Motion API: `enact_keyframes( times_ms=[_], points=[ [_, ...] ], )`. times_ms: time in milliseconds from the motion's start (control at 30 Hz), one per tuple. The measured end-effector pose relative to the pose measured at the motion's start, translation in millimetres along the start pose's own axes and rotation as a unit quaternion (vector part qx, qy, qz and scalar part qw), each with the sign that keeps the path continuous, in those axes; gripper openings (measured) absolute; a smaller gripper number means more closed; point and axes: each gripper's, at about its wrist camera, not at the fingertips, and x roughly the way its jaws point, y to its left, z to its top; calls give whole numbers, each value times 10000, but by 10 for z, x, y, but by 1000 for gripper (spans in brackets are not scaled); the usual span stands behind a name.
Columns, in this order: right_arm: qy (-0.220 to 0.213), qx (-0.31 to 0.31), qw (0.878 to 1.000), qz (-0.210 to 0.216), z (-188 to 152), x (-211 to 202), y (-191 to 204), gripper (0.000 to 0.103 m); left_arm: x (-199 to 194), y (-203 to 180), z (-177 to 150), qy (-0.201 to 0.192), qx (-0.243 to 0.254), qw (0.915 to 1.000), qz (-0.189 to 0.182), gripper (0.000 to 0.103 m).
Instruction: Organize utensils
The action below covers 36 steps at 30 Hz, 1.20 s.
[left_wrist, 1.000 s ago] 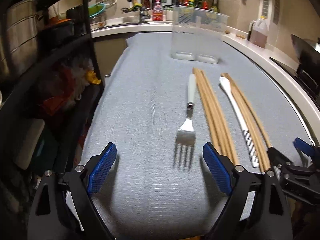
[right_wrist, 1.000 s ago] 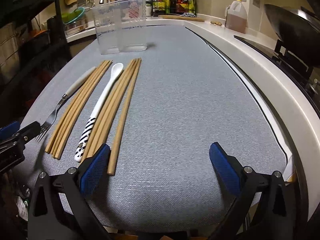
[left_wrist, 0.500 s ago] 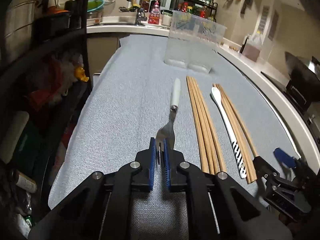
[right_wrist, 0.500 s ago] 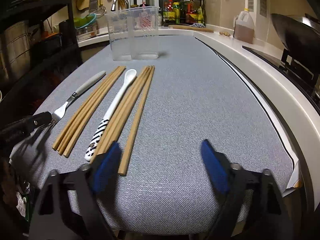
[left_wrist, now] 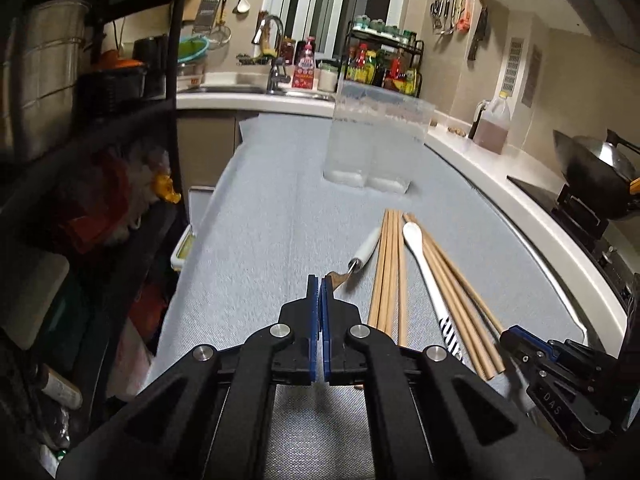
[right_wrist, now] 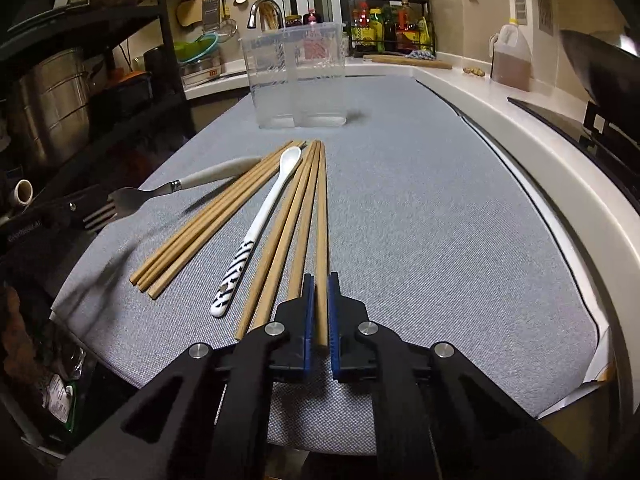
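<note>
My left gripper (left_wrist: 319,284) is shut on the tines of a fork (left_wrist: 362,254) with a white handle; the fork is lifted off the grey mat, as the right wrist view shows (right_wrist: 192,182). My right gripper (right_wrist: 320,284) is shut on the near end of the rightmost wooden chopstick (right_wrist: 322,216). Two bundles of chopsticks (right_wrist: 212,216) and a white spoon (right_wrist: 260,224) with a striped handle lie between them. A clear two-compartment plastic container (right_wrist: 298,76) stands upright at the far end of the mat, also in the left wrist view (left_wrist: 376,140).
A black shelf rack (left_wrist: 80,160) with pots stands left of the mat. A white counter edge (right_wrist: 540,152) curves along the right, with a wok (left_wrist: 600,168) on a stove and an oil jug (right_wrist: 512,56). A sink and bottles stand behind the container.
Both grippers were open a second ago. The left one shut on the fork's tines and lifted it; the right one moved left and shut on the rightmost chopstick.
</note>
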Motion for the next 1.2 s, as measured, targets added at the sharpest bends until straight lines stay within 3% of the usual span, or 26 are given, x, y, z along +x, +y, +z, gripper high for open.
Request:
enact_keyframes(
  times_ms=[567, 900, 1200],
  points=[
    [-1144, -193, 9932, -72, 664, -505, 9, 7, -484, -239, 679, -813, 403, 9955, -266, 2],
    [-1434, -202, 9894, -103, 983, -609, 4, 7, -444, -293, 1002, -562, 562, 9965, -277, 2],
    [-1447, -195, 9892, -94, 1046, -610, 5, 7, -514, -311, 1109, -741, 589, 9949, -345, 2]
  ],
)
